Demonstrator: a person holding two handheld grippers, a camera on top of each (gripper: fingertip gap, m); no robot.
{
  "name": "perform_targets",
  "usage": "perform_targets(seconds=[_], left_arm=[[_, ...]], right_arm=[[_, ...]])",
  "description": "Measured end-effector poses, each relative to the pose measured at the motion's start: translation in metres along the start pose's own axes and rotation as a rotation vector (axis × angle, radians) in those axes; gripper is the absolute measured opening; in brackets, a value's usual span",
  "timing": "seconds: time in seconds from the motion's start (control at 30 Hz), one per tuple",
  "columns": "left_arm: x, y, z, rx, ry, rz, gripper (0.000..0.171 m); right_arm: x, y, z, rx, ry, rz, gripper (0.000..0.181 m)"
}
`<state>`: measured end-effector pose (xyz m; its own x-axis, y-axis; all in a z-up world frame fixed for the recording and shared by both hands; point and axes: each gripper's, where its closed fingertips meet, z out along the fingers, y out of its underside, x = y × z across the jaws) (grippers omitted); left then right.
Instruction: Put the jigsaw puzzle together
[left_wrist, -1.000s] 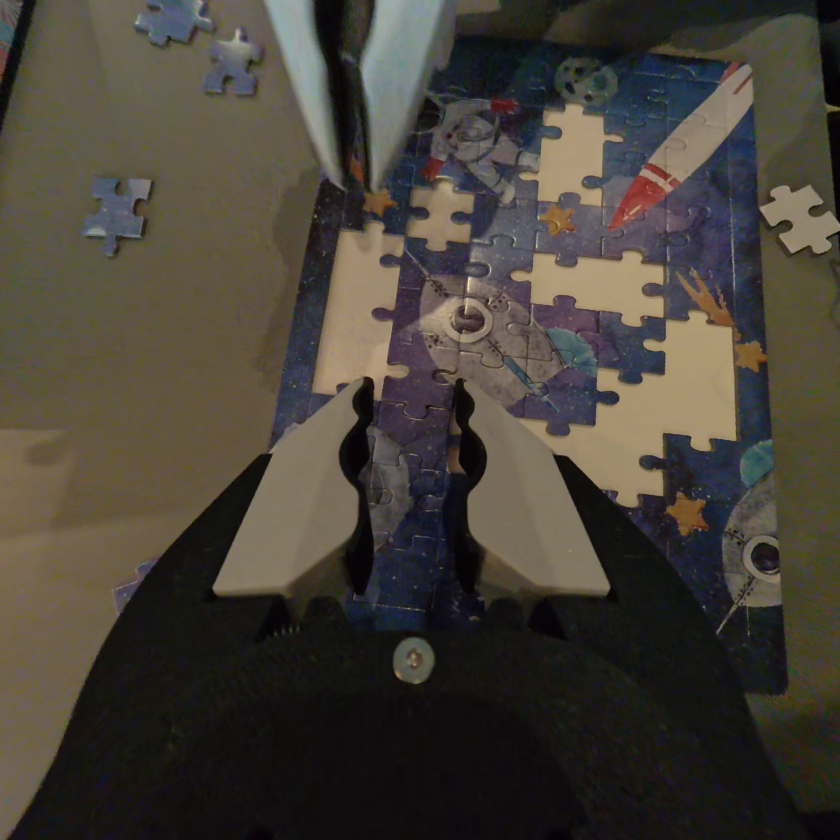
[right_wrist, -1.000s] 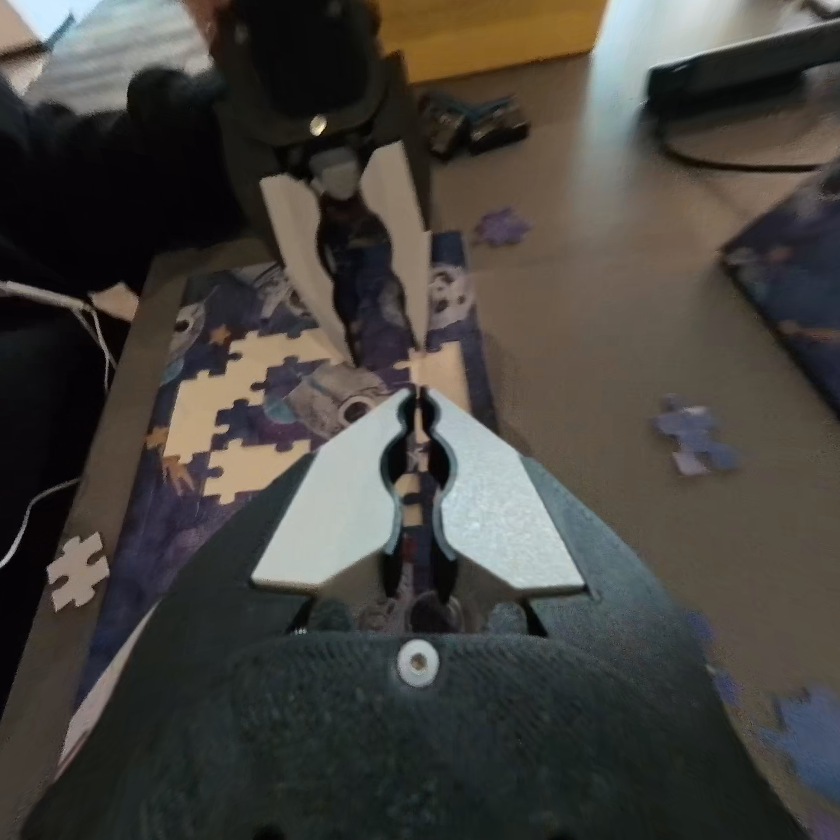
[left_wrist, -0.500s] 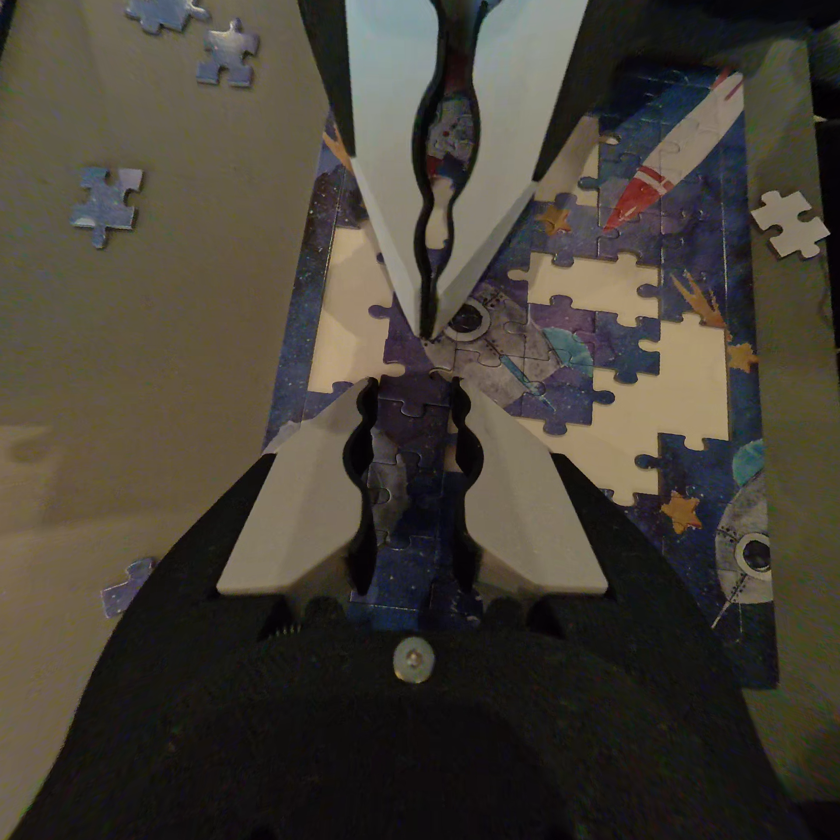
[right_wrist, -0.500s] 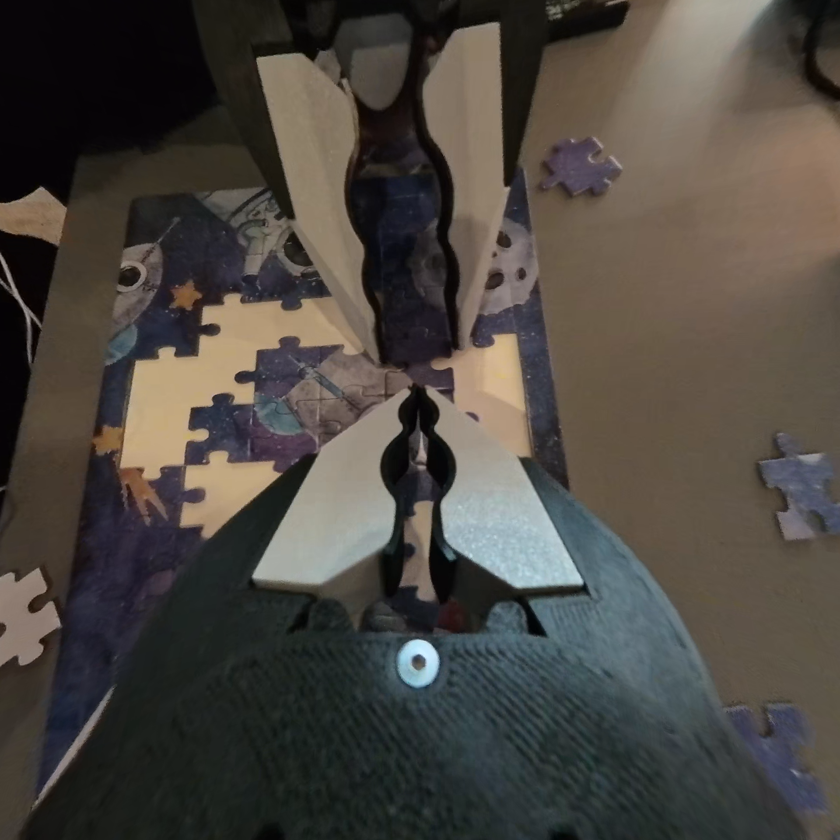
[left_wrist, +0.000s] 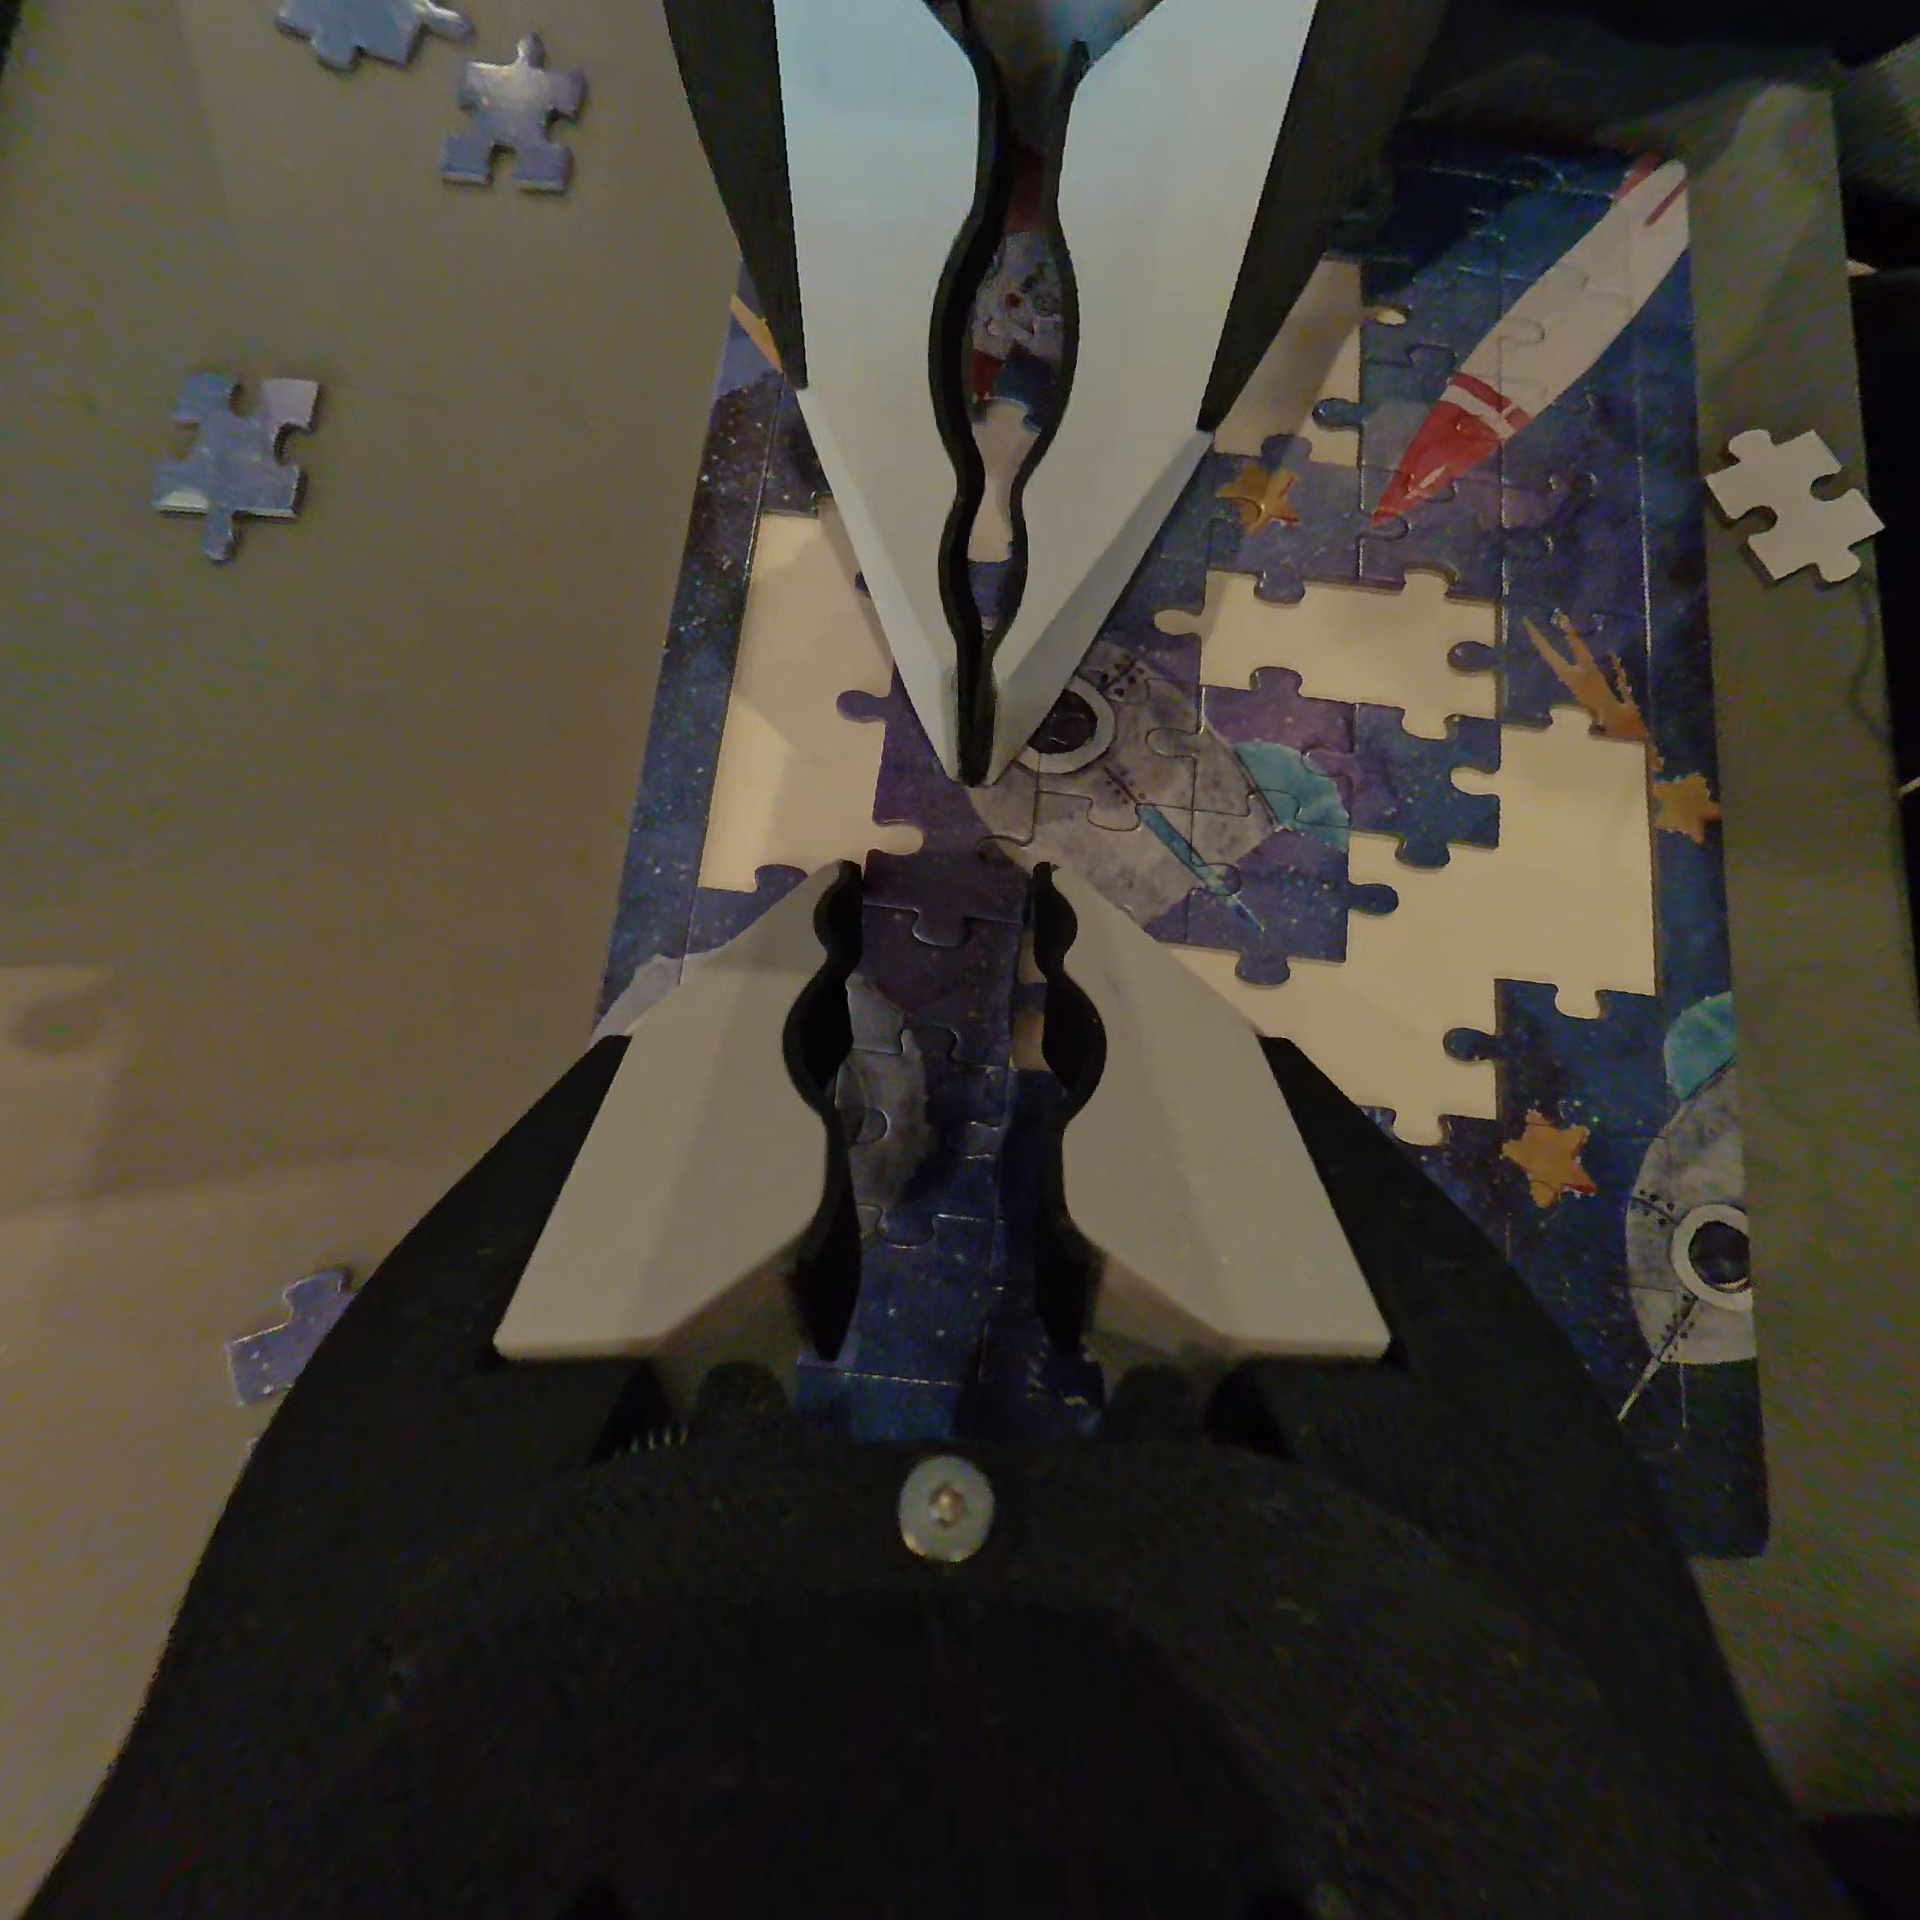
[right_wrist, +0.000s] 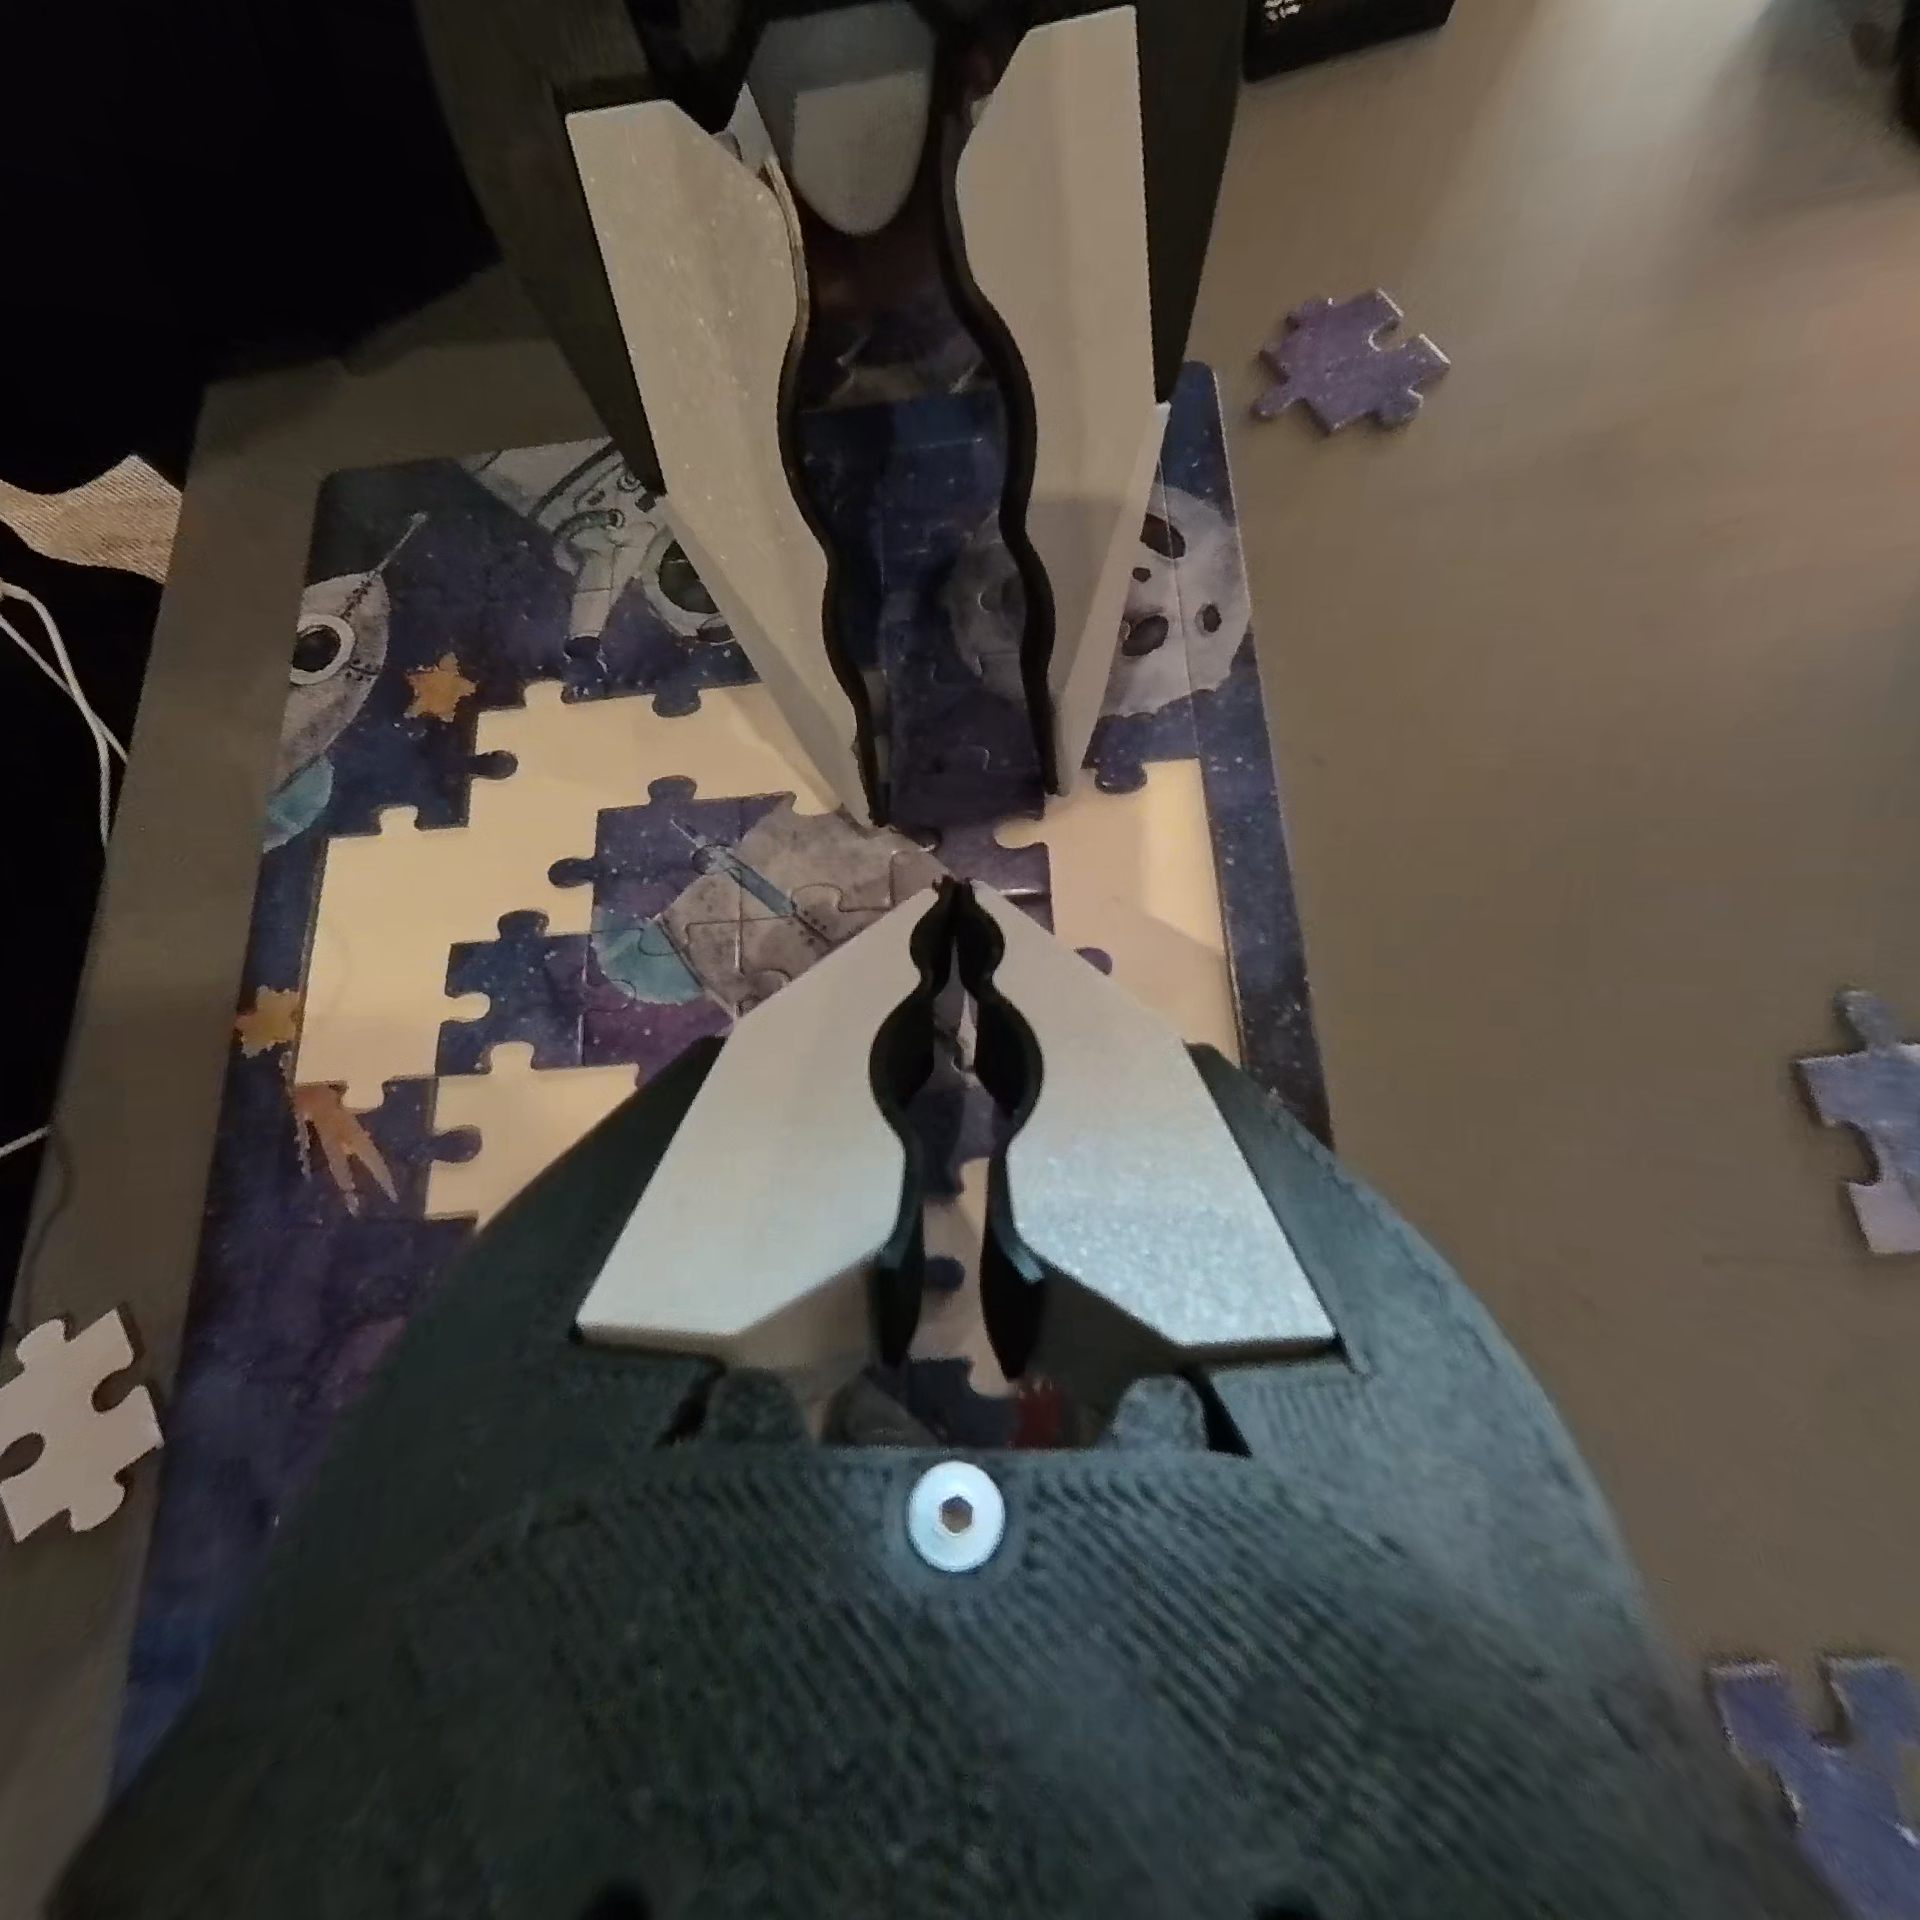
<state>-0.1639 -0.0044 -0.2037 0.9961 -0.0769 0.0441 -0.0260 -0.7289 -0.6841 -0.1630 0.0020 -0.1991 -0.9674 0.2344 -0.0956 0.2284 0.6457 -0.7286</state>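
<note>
A space-themed jigsaw puzzle (left_wrist: 1558, 1340) lies flat on the table, with several white empty gaps in its middle; it also shows in the right wrist view (right_wrist: 343, 1299). My left gripper (left_wrist: 943, 878) is open and empty, tips low over the assembled purple part near the puzzle's middle. My right gripper (right_wrist: 951, 888) is shut, with nothing visible between its tips. It points at the left one, tips a short way apart. The right gripper (left_wrist: 971, 774) comes in from the top of the left wrist view. The left gripper (right_wrist: 961, 800) comes in from the top of the right wrist view.
Loose blue pieces lie on the grey table (left_wrist: 364, 831) left of the puzzle: one (left_wrist: 234, 462), another (left_wrist: 514, 125), one near my gripper body (left_wrist: 291, 1330). A white face-down piece (left_wrist: 1797, 509) lies on the other side. Further blue pieces (right_wrist: 1351, 358) (right_wrist: 1870, 1122) show in the right wrist view. Left and right tips are no more than a few centimetres apart.
My right gripper has moved, still shut, from the puzzle's far edge to its middle, ending tip to tip with the left one. The left gripper has stayed open and almost still.
</note>
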Motion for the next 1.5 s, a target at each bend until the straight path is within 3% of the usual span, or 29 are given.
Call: perform_targets(seconds=[0.53, 0.77, 0.83, 1.0, 1.1, 1.33, 1.5], left_arm=[[0.0, 0.002, -0.003, -0.007, -0.001, -0.002, 0.029], [-0.001, 0.002, -0.003, -0.008, -0.005, 0.007, 0.03], [-0.001, 0.0, -0.003, -0.004, -0.015, 0.022, 0.028], [-0.017, -0.004, -0.01, 0.032, -0.103, -0.012, 0.005], [-0.011, 0.0, -0.007, 0.024, -0.041, -0.056, 0.005], [-0.012, 0.006, -0.006, -0.029, -0.072, -0.056, 0.0], [0.002, -0.006, -0.012, 0.046, 0.014, -0.032, 0.0]], right_arm=[[0.004, 0.003, -0.001, -0.02, -0.002, 0.09, 0.0], [0.004, 0.002, 0.001, -0.077, 0.093, -0.002, 0.0], [0.005, 0.001, 0.001, -0.074, 0.122, -0.041, 0.0], [0.007, 0.0, 0.002, -0.031, 0.086, 0.005, 0.0], [0.006, 0.0, 0.002, -0.016, 0.061, 0.031, 0.0], [0.006, 0.0, 0.002, -0.013, 0.067, 0.021, 0.0], [0.007, 0.0, 0.002, -0.009, 0.068, 0.018, 0.0]])
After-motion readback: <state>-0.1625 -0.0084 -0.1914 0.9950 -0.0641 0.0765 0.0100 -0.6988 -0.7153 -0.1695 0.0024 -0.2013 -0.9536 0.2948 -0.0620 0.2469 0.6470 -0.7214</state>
